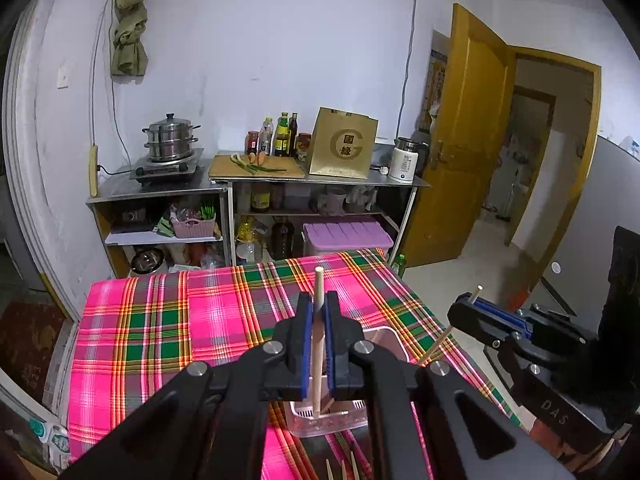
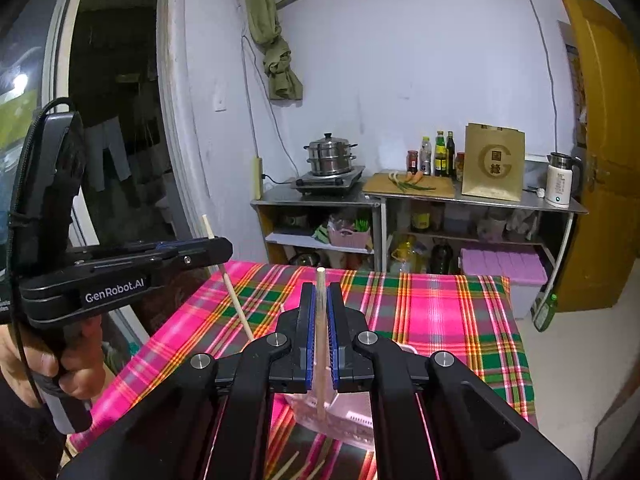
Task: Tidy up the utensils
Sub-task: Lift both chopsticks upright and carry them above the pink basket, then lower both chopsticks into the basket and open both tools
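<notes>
Left gripper [image 1: 319, 344]: jaws closed on one wooden chopstick [image 1: 318, 344], held upright, lower tip just above or inside the clear plastic holder [image 1: 328, 420]; which, cannot be told.

Right gripper [image 2: 320, 340]: jaws closed on a second chopstick [image 2: 320, 340], also upright, tip over the same holder [image 2: 340, 416].

Holder: stands on the plaid-covered surface [image 1: 160, 340], near its front edge, directly beneath both grippers.

Loose chopsticks [image 1: 342, 468]: several lie on the cloth in front of the holder, not yet collected.

Handling note, by judgement: keep each stick vertical, lower until the tip is well inside the rim, then part the jaws only slightly so it drops straight. Release one side at a time; the two tips sit close together and could knock or tip the light holder.
</notes>
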